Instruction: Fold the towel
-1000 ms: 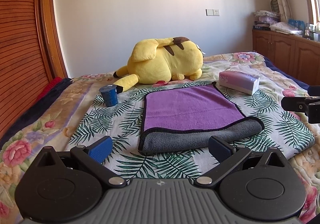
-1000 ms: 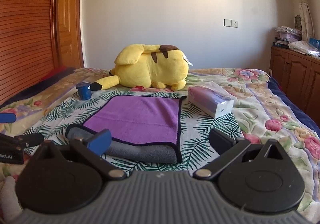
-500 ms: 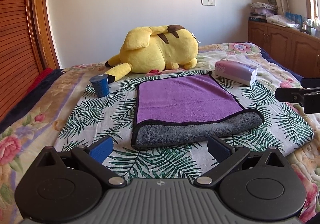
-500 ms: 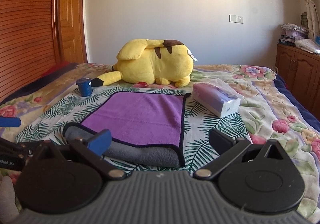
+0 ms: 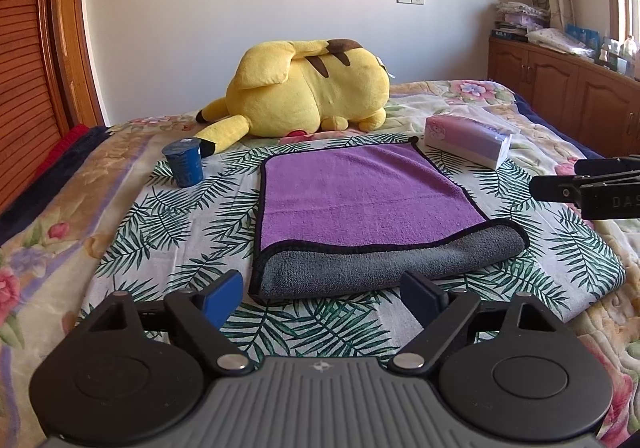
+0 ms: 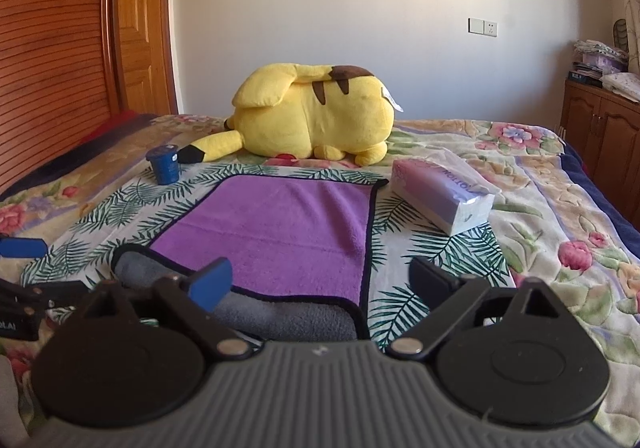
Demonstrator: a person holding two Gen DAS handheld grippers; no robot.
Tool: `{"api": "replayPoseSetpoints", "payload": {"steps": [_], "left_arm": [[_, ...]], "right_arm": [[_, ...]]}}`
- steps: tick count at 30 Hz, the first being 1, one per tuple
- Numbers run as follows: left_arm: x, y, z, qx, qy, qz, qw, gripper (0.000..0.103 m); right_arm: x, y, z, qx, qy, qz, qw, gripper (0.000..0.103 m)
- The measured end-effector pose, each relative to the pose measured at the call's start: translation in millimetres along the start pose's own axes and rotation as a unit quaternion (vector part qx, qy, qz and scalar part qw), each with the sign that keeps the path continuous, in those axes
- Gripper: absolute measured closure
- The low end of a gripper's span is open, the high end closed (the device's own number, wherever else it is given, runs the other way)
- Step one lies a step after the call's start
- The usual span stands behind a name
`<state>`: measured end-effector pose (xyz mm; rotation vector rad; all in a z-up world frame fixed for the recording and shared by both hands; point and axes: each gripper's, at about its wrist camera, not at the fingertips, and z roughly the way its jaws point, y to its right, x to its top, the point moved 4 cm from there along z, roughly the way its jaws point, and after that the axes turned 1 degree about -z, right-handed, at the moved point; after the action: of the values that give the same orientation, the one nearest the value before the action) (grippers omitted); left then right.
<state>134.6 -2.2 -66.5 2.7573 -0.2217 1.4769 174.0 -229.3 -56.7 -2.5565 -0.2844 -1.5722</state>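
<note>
A purple towel (image 5: 360,196) with a grey underside and black trim lies folded on the leaf-print bedspread; its rolled grey fold faces me. It also shows in the right wrist view (image 6: 280,232). My left gripper (image 5: 324,294) is open and empty, just short of the fold's near left corner. My right gripper (image 6: 320,280) is open and empty over the fold's near right corner. The right gripper's tip shows at the right of the left wrist view (image 5: 560,188); the left gripper's blue pad shows at the left of the right wrist view (image 6: 22,247).
A yellow plush toy (image 5: 308,88) lies behind the towel. A blue cup (image 5: 184,164) stands to the towel's left, a tissue pack (image 5: 468,140) to its right. A wooden wardrobe (image 6: 52,48) is on the left, a cabinet (image 5: 568,88) on the right.
Both grippers have moved forward toward the towel's near fold, and the left one has shifted left. Both stay open and empty. The towel has not moved.
</note>
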Motion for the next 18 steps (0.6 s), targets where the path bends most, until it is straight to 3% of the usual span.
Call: {"api": "replayPoseSetpoints", "payload": {"steps": [7, 18], "left_arm": [[5.9, -10.1, 16.5, -0.007, 0.001, -0.001, 1.0, 0.049], [13.8, -25.7, 47.5, -0.007, -0.005, 0.001, 1.0, 0.055]], "right_arm": [[-0.7, 2.2, 16.6, 0.013, -0.017, 0.002, 1.0, 0.017], [-4.4, 9.8, 44.2, 0.032, -0.049, 0.003, 0.998, 0.028]]}}
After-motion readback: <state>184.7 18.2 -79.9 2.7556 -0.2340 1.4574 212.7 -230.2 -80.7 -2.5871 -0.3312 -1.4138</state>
